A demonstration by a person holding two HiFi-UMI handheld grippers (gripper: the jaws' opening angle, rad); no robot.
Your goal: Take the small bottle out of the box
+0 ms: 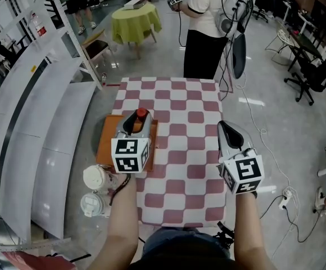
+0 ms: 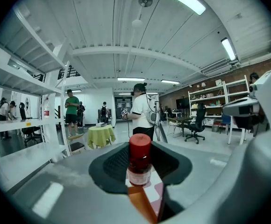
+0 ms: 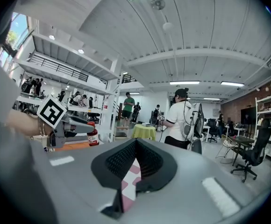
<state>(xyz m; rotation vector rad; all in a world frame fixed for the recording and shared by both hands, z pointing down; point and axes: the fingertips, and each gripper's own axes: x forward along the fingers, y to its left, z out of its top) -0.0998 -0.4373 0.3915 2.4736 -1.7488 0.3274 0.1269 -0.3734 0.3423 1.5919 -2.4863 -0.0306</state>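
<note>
A small bottle (image 1: 141, 115) with a red cap and a brownish body stands upright between the jaws of my left gripper (image 1: 139, 120), which is shut on it. Below it, an orange-brown box (image 1: 108, 142) lies on the left side of the table. In the left gripper view the bottle (image 2: 139, 160) fills the middle between the dark pads. The right gripper view shows the bottle (image 3: 93, 136) held in the left gripper (image 3: 86, 127) above the orange box (image 3: 74, 145). My right gripper (image 1: 226, 127) hovers over the table's right side, shut and holding nothing.
A pink and white checkered cloth (image 1: 177, 167) covers the table. Two white lidded cups (image 1: 95, 179) stand on the floor to the left of the table. A person (image 1: 205, 32) stands beyond the far edge. White shelving (image 1: 45, 122) runs along the left, and a yellow-green round table (image 1: 135, 21) stands farther back.
</note>
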